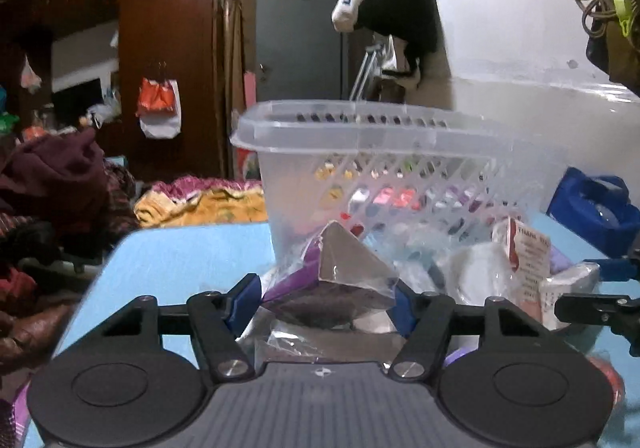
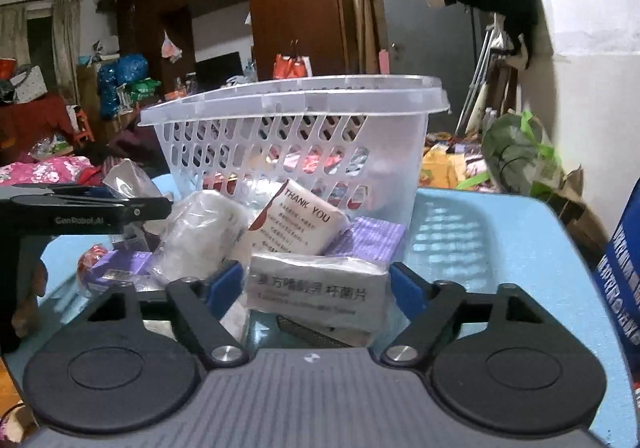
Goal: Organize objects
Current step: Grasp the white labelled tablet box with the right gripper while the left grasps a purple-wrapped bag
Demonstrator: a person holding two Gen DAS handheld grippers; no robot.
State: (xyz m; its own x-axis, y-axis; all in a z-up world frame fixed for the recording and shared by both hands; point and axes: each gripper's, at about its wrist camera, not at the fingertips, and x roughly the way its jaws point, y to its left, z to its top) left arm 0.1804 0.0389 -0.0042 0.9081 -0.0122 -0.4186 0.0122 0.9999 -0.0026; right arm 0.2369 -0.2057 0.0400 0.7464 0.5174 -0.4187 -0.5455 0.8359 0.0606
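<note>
Now my left claw [image 1: 326, 298] grips the purple bagged box [image 1: 332, 280], my right claw [image 2: 318, 288] grips the white packet [image 2: 320, 288]; the basket [image 2: 296, 136] stands straight ahead of both.

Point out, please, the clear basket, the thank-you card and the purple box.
clear basket [image 2: 304, 98]: right wrist view, front rim.
thank-you card [image 2: 298, 222]: right wrist view, printed face.
purple box [image 1: 326, 294]: left wrist view, bagged front face.

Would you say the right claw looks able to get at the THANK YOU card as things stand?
Probably not directly: the right claw sits astride a white packet, which lies between it and the THANK YOU card just behind.
</note>
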